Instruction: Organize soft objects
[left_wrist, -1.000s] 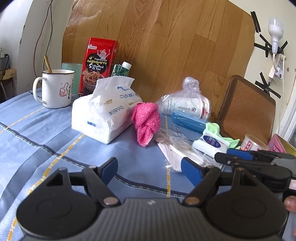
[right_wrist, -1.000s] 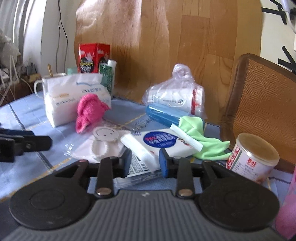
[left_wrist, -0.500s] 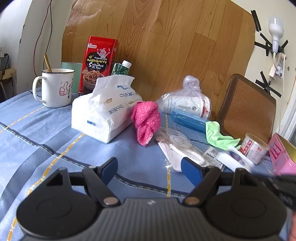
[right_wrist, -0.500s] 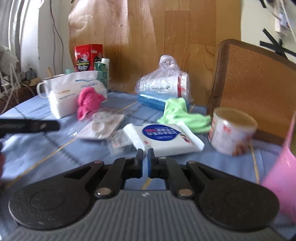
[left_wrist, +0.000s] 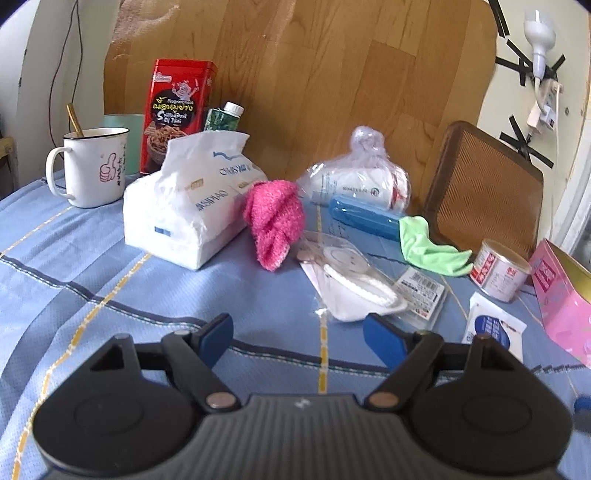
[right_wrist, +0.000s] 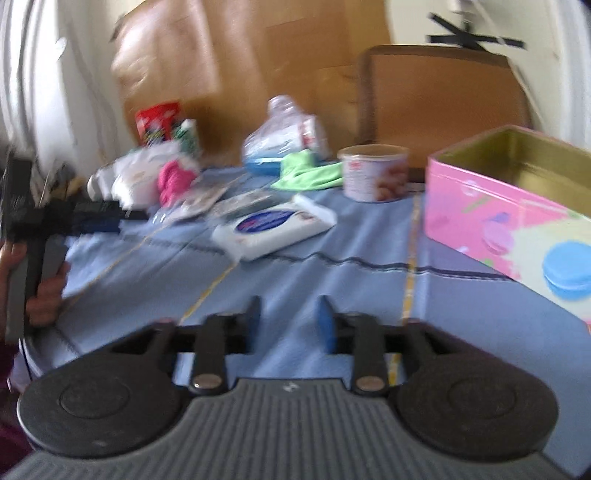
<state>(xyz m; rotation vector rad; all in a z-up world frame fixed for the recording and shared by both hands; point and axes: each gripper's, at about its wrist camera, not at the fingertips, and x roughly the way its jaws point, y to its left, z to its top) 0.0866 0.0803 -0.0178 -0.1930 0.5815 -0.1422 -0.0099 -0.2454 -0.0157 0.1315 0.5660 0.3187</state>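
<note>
Several soft things lie spread on the blue tablecloth (left_wrist: 110, 266): a pink knitted cloth (left_wrist: 275, 221) beside a tissue pack (left_wrist: 188, 218) marked "SIPIAO", a green cloth (left_wrist: 430, 247), and a wet-wipes pack (right_wrist: 275, 229).

No item is held. The left gripper (left_wrist: 299, 334) is spread wide and empty; the right gripper (right_wrist: 288, 323) is opening on nothing.

A pick seems next, probably toward the open pink tin (right_wrist: 517, 206).

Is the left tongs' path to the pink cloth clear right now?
Probably yes: the left tongs stand open and empty, with bare tablecloth ahead up to the pink cloth.
</note>
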